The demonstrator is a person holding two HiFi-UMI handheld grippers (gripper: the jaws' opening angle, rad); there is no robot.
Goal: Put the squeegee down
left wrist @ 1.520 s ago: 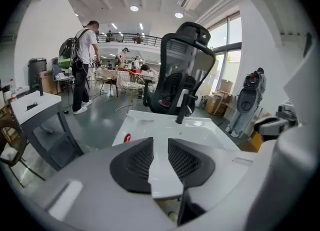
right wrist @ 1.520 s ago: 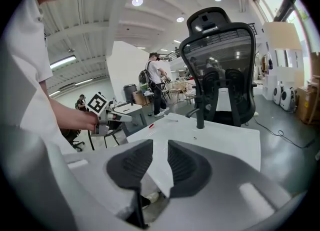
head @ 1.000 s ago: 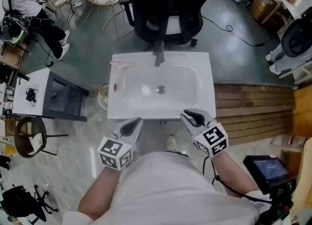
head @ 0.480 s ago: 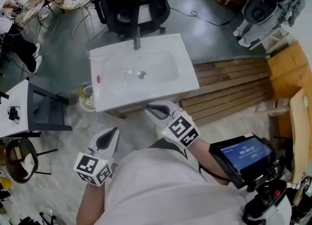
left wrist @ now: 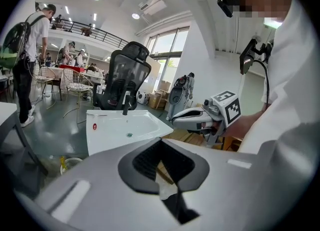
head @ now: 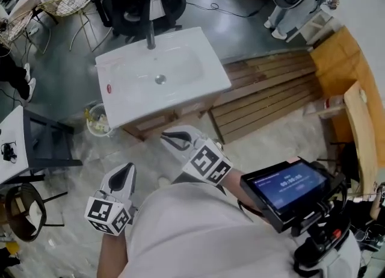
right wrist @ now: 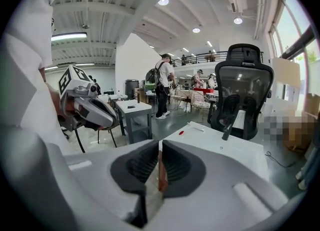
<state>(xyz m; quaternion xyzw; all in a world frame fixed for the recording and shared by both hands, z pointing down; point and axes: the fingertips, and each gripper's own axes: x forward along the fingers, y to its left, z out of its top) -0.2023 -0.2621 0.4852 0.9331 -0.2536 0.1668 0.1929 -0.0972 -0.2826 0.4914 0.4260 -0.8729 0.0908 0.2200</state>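
Left tongs and right tongs sit closed, empty — no squeegee in sight; presumably light, stiff-handled, best taken mid-handle.

The white sink carried a dark faucet at its far edge. Both grippers were held short of its near edge, touching nothing: the left gripper at lower left, the right gripper nearer the sink. Wooden slats lay beside the sink, and a lit screen sat at lower right.
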